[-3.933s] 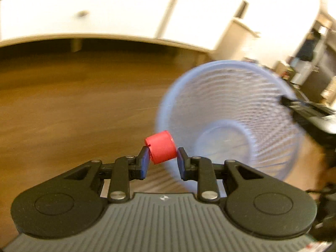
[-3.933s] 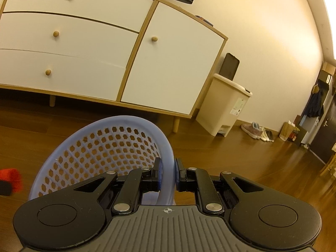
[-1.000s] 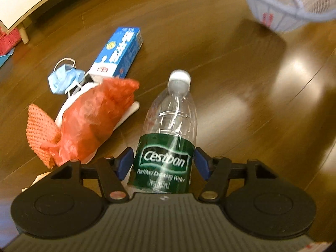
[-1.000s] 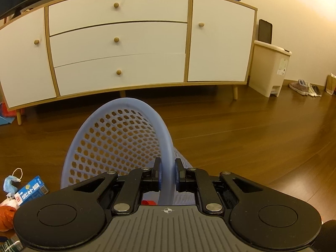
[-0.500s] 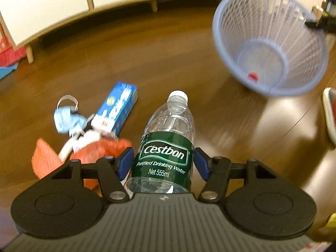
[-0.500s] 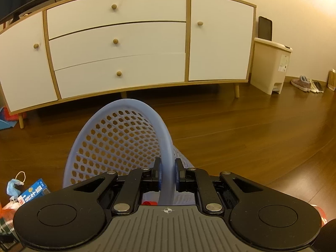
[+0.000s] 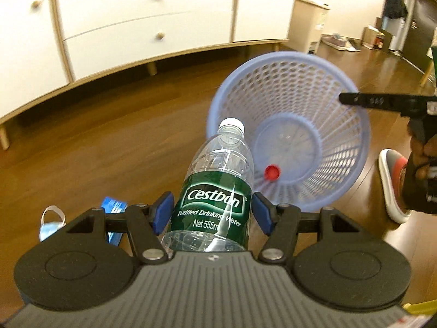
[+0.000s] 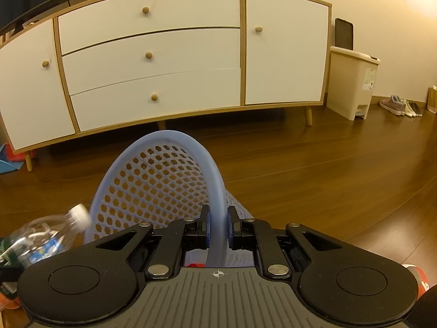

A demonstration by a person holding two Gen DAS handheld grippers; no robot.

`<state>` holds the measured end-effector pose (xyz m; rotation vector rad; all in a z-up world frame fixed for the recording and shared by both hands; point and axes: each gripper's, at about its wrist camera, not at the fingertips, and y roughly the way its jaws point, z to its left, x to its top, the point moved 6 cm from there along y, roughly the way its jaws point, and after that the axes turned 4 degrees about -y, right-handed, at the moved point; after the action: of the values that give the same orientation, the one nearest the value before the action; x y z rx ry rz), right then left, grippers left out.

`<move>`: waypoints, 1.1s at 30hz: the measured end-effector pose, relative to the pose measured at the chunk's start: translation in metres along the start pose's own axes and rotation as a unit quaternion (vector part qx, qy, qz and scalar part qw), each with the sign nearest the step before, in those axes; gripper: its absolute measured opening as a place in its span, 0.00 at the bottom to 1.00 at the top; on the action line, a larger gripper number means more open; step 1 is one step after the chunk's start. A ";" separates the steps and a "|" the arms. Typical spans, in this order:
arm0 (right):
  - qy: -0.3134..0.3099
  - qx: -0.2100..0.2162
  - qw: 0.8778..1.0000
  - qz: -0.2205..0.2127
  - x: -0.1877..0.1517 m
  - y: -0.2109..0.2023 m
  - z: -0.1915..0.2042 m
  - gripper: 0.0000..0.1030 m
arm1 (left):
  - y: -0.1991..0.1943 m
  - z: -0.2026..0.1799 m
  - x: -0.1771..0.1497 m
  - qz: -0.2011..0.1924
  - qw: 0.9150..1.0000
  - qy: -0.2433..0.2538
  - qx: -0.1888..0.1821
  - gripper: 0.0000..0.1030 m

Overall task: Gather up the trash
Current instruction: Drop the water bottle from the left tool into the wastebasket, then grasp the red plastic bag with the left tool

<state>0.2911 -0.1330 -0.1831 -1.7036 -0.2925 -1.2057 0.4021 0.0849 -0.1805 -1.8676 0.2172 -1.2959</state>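
Left gripper (image 7: pixel 213 213): blue pads clamped on both sides of the green label of one clear plastic water bottle (image 7: pixel 218 188). Bottle held off the floor, white cap pointing forward toward the basket mouth, cap just short of the rim.

Right gripper (image 8: pixel 217 227): pads pinched shut on the rim of the pale blue mesh basket (image 8: pixel 164 186). Basket tipped so its opening faces the left gripper.

Inside the basket: one red bottle cap (image 7: pixel 272 172), lying low against the mesh wall near the base. No other item visible in it.

On the wooden floor (image 7: pixel 95 150), below and left of the left gripper, partly hidden by it: one light blue face mask (image 7: pixel 50 222) and one blue carton (image 7: pixel 114 207), lying close together. Whether more litter lies under the gripper body cannot be told.

Progress, as judged: one piece collected (cap), one in transit (bottle), at least two left on the floor. Early to middle of the task.

Background: one white sideboard (image 8: pixel 153 60) with three drawers and two doors, one beige pedal bin (image 8: pixel 352 79) beside it.
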 end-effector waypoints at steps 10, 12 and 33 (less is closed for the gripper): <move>0.009 -0.009 1.000 0.000 0.001 0.003 -0.003 0.08 | 0.036 -0.030 0.050 -0.002 0.997 -0.038 -0.061 0.61; 0.007 -0.004 1.000 0.000 0.000 0.003 0.000 0.08 | 0.033 -0.027 0.053 -0.010 0.997 -0.043 -0.061 0.69; 0.024 -0.026 0.999 0.006 0.003 0.005 -0.010 0.08 | -0.028 0.074 -0.041 0.012 0.990 -0.121 0.072 0.69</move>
<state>0.2902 -0.1444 -0.1839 -1.7160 -0.2230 -1.2524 0.4372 0.1652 -0.1984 -1.8723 0.0163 -1.0289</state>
